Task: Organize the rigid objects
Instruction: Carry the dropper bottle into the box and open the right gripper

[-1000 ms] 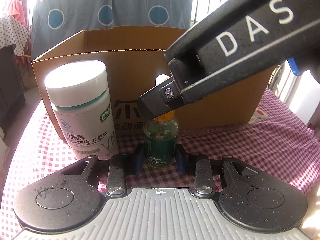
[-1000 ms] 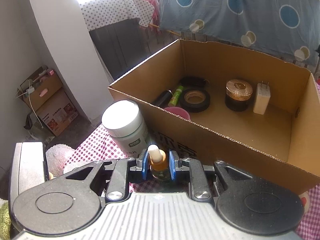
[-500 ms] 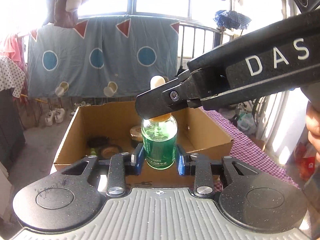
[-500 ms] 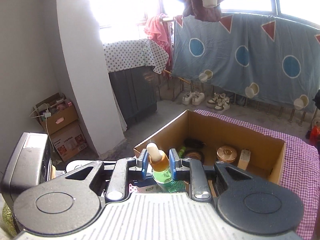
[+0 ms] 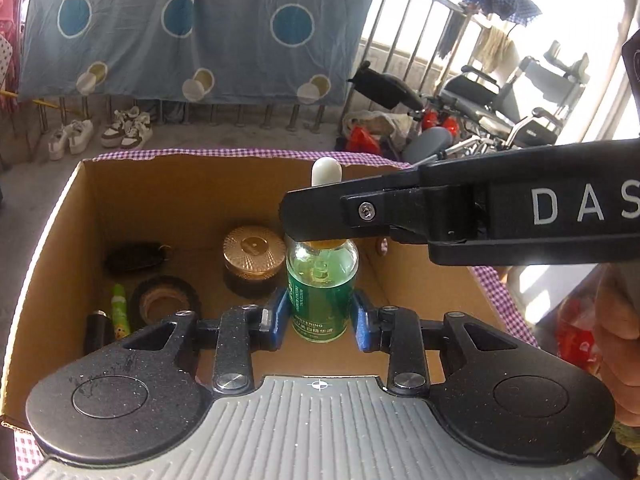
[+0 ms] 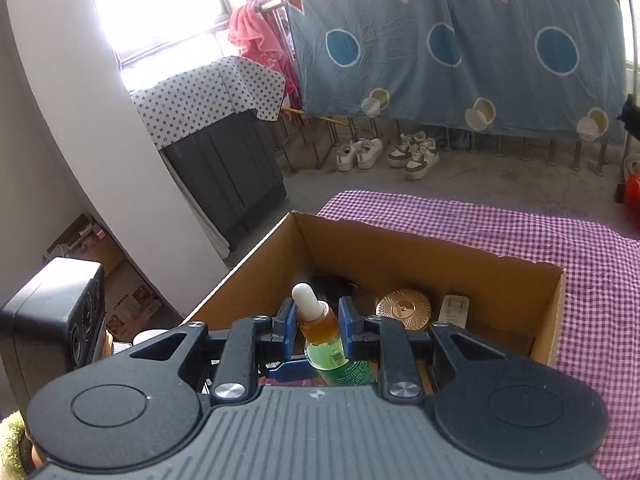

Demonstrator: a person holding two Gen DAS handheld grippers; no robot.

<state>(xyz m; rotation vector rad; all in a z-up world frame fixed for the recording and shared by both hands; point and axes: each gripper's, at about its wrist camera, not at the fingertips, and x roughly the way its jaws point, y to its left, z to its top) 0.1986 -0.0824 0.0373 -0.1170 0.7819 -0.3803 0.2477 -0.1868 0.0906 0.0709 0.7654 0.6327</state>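
Observation:
A green dropper bottle [image 5: 322, 288] with an amber neck and white bulb hangs over the open cardboard box [image 5: 52, 232]. My left gripper [image 5: 319, 316] is shut on its body. My right gripper [image 6: 318, 322] is shut on its amber neck [image 6: 318, 320] and crosses the left wrist view as a black arm [image 5: 460, 216]. In the box lie a gold-lidded jar [image 5: 254, 256], a black tape roll [image 5: 164, 300], a green tube [image 5: 120, 312], a dark pouch [image 5: 134, 256] and a white plug [image 6: 454, 310].
The box stands on a purple checked tablecloth [image 6: 520, 232]. A white bottle cap [image 6: 150, 336] shows just outside the box's near left wall. A black speaker [image 6: 52, 312] stands at the left. A wheelchair [image 5: 520, 96] and shoes [image 5: 124, 132] are on the floor beyond.
Both grippers lifted the dropper bottle off the table in front of the box and carried it up and over the box opening. The white pill bottle was left behind on the table.

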